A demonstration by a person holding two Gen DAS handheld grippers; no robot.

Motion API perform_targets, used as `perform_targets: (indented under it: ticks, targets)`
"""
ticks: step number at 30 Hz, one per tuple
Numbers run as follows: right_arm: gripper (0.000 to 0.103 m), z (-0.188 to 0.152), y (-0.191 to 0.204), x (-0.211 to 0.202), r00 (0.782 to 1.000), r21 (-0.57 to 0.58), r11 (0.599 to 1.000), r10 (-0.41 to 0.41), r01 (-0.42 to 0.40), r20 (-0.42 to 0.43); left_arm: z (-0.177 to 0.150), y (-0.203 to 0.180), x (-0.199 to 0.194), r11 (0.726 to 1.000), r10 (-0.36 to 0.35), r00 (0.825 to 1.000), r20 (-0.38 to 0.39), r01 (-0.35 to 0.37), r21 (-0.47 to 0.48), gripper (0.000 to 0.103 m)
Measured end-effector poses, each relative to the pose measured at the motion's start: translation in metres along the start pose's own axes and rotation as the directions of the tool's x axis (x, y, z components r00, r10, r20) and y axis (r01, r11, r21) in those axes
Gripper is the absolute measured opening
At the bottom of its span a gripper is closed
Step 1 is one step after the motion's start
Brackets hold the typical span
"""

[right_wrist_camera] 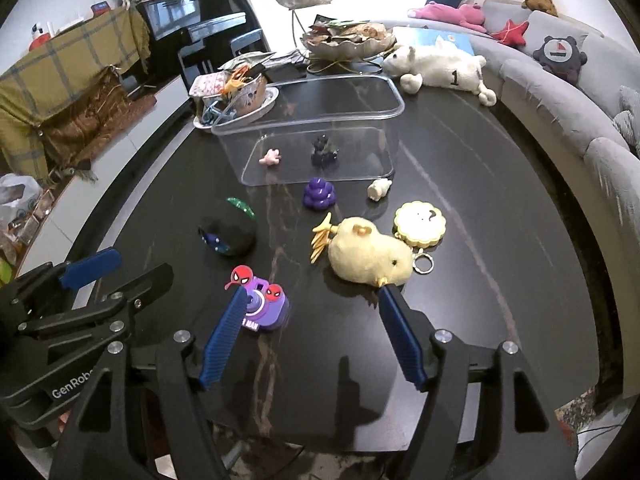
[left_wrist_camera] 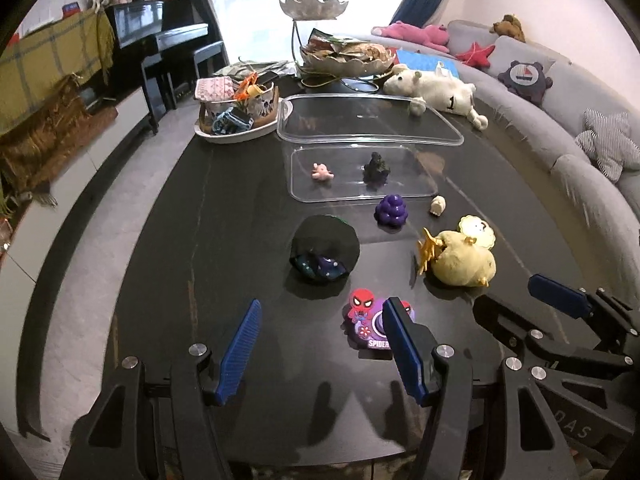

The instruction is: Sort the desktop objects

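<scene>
A clear plastic bin [left_wrist_camera: 360,120] [right_wrist_camera: 320,116] stands mid-table and holds a pink toy [left_wrist_camera: 322,172] [right_wrist_camera: 270,157] and a dark figure [left_wrist_camera: 376,167] [right_wrist_camera: 324,151]. In front of it lie purple grapes [left_wrist_camera: 391,209] [right_wrist_camera: 319,195], a small white toy [left_wrist_camera: 438,205] [right_wrist_camera: 379,188], a yellow chick plush [left_wrist_camera: 460,259] [right_wrist_camera: 368,255], a yellow round keychain [right_wrist_camera: 420,224], a black pouch [left_wrist_camera: 324,254] [right_wrist_camera: 230,234] and a Spider-Man toy camera [left_wrist_camera: 366,320] [right_wrist_camera: 262,300]. My left gripper [left_wrist_camera: 320,346] is open and empty beside the camera. My right gripper [right_wrist_camera: 312,334] is open and empty below the chick.
A white plate with a patterned basket [left_wrist_camera: 236,108] [right_wrist_camera: 236,96] stands left of the bin. A tiered dish of snacks [left_wrist_camera: 344,56] and a white plush [left_wrist_camera: 436,92] [right_wrist_camera: 440,66] lie behind it. A grey sofa [left_wrist_camera: 568,120] curves along the right.
</scene>
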State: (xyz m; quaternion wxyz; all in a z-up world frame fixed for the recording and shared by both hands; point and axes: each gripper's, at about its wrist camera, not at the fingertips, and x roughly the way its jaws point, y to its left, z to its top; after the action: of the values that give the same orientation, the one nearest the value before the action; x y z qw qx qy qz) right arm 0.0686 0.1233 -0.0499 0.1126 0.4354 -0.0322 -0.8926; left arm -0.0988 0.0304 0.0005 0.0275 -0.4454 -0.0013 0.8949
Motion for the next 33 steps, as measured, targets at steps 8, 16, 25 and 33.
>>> perform_targets:
  ticks: [8, 16, 25, 33]
  targets:
    - [0.072, 0.0, -0.002, 0.006, 1.0, -0.013, 1.0, -0.012, 0.013, 0.026, 0.004, 0.005, 0.017, 0.998, -0.054, 0.997, -0.064, 0.053, -0.017, 0.059]
    - [0.085, 0.011, -0.018, 0.024, 1.0, 0.046, 0.999, -0.025, 0.025, -0.002, 0.02, -0.002, 0.036, 0.997, -0.068, 0.995, -0.069, 0.07, 0.028, 0.059]
    - [0.085, 0.021, -0.025, 0.048, 0.999, 0.063, 0.997, -0.037, 0.039, -0.033, 0.033, -0.003, 0.059, 0.991, -0.104, 0.994, -0.039, 0.107, 0.086, 0.059]
    - [0.086, 0.024, -0.027, 0.066, 0.997, 0.067, 0.997, -0.044, 0.048, -0.068, 0.042, -0.002, 0.081, 0.982, -0.131, 0.986, -0.1, 0.143, 0.124, 0.059]
